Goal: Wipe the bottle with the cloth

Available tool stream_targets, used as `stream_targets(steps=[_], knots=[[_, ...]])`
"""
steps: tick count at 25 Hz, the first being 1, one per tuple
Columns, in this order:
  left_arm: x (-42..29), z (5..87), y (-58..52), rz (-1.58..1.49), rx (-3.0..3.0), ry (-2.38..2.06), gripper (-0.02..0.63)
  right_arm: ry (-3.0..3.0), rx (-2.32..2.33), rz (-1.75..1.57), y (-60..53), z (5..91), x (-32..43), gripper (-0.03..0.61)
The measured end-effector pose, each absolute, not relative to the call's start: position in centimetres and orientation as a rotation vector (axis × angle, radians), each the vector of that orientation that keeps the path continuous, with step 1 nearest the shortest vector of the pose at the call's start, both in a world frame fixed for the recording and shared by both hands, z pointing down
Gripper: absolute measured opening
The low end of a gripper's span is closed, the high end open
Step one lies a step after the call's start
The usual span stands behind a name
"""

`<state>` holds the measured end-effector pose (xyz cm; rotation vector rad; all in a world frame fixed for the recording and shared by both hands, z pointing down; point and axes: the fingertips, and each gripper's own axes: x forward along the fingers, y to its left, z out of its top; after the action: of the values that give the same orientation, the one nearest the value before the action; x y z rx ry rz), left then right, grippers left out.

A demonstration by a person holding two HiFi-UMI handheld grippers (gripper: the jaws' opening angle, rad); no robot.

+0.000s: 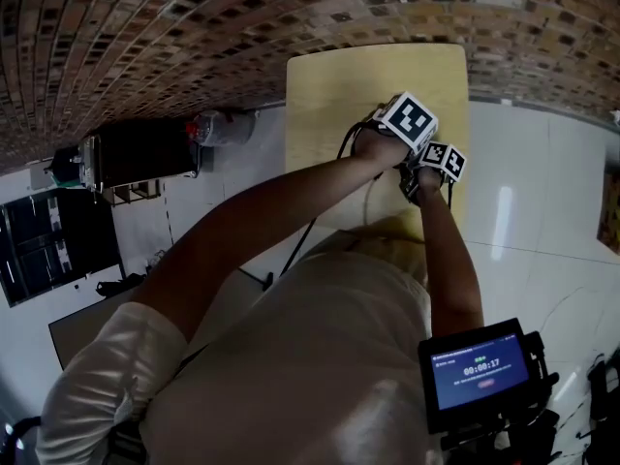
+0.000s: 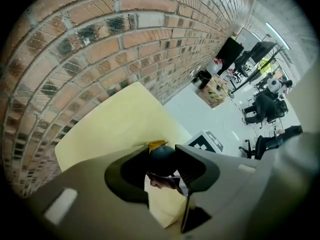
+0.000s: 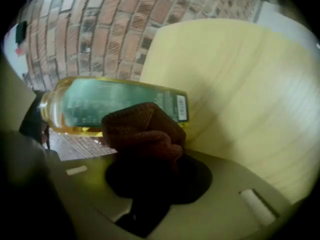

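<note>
1. The left gripper points steeply down and is clamped on the bottle's dark cap. The body runs away beneath it, over the counter.
2. The right gripper is closed on a bunched reddish-brown cloth, which sticks out ahead of its tips.
3. The bottle sits directly ahead of the right gripper, just beyond the cloth. The wad overlaps the bottle's side towards its base end and looks to be touching it.
4. The bottle's long axis lies crosswise to the right gripper, with the cap end off to its left and the base end to its right. Judging from that, a wiping stroke should run sideways along the body, not push forward.
5. The right gripper is the one nearer the bottle's side, so the wiping falls to it. The left only steadies the top.
6. I cannot tell whether the base rests on the counter, because no view shows it.
</note>
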<state>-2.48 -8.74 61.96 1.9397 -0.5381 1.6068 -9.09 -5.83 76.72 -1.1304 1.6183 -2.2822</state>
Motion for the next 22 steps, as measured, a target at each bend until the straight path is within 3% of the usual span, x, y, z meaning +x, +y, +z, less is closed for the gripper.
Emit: stream_targets(steps=[5, 7, 12, 17, 22], knots=[[-1.6, 61.4, -8.9, 1.495, 2.133, -0.407, 0.202, 1.526, -0.944, -2.383, -3.4, 75.8, -8.4, 0.095], [-1.4, 60.5, -8.8, 1.397, 2.284, -0.284, 0.355, 1.67, -0.928, -2.337, -2.3, 74.4, -7.0, 0.095], [-3.2, 58.5, -8.9, 1.378, 2.617, -0.106, 0.424, 1.796, -0.981, -2.294, 3.2, 72.6, -2.1, 0.095], [-6.8, 61.0, -7.6, 1.72, 2.717, 0.131, 0.431, 1.805, -1.059, -2.261, 7.1, 71.2, -0.6, 0.095], [-6.5, 62.4, -6.7, 1.846, 2.675, 0.082, 0.334, 1.83, -1.108, -2.223, 8.6, 69.8, -1.3, 0.095]])
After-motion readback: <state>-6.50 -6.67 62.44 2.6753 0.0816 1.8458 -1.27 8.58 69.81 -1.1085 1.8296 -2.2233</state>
